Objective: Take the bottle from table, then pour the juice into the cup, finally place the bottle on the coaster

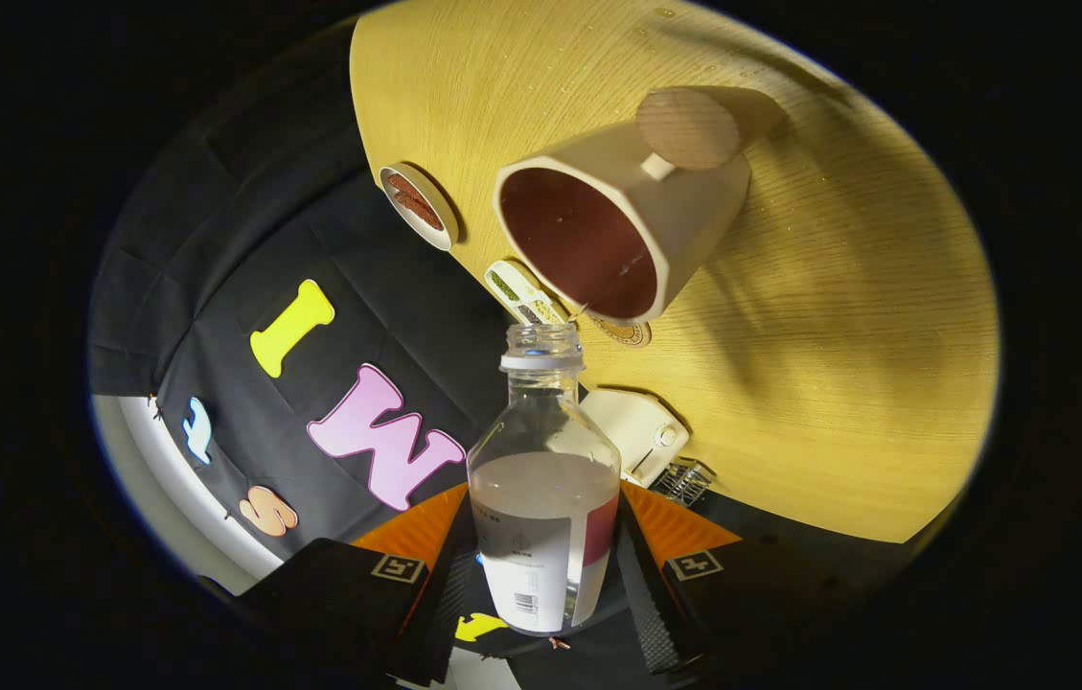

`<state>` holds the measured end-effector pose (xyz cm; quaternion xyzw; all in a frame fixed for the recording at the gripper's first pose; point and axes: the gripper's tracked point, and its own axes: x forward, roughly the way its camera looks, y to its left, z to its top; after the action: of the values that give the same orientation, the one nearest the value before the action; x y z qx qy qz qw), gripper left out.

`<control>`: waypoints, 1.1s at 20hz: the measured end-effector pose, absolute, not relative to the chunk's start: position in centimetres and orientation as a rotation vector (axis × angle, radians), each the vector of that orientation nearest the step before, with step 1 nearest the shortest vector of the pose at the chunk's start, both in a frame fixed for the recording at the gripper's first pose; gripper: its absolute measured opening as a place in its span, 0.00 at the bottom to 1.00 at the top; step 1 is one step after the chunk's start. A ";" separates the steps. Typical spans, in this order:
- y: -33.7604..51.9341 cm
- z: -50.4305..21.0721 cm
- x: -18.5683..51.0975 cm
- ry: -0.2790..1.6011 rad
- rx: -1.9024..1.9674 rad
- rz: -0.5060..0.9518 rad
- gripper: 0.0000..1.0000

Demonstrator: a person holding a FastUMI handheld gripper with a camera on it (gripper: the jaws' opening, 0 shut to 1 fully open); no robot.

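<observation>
In the gripper view, the gripper (545, 565) is holding a clear plastic bottle (545, 479) between its two fingers, both pads pressing on the labelled lower body, one on each side. The bottle is uncapped and tipped, so that its open mouth is pointing toward the rim of a cream cup (622, 225) with a dark red-brown inside, which is standing on the wooden table (838, 383). The liquid is lying about halfway up the bottle and no stream is showing at the neck, so the pouring appears to be just starting or pausing.

The mouth seems to be sitting just short of the cup's rim rather than over the opening; tilting further from here could be sending juice down the outer wall or onto the table. The smooth label under the pads could be letting the bottle twist or slip as its weight is shifting. A fast tilt could be making the liquid surge through the narrow neck and splash out.

A small round dish (419, 206) with something reddish-brown in it is sitting beside the cup, and a flat round coaster (625, 332) is peeking out just under the cup's rim. With the coaster so close to the cup, setting the bottle down there could be knocking the cup.
</observation>
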<state>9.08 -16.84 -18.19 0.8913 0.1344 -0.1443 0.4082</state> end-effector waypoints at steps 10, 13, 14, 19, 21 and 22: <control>-18.4 -18.2 8.2 0.290 2.279 -0.407 0.76; -19.1 -18.4 8.2 0.279 2.290 -0.431 0.77; -19.3 -18.5 8.2 0.275 2.294 -0.433 0.76; -19.6 -18.4 8.1 0.272 2.305 -0.427 0.76; -19.7 -18.4 8.0 0.269 2.303 -0.430 0.76; -19.7 -18.4 8.0 0.264 2.301 -0.432 0.76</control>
<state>8.04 -19.68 -18.41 0.9023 0.1034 -0.1692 0.3829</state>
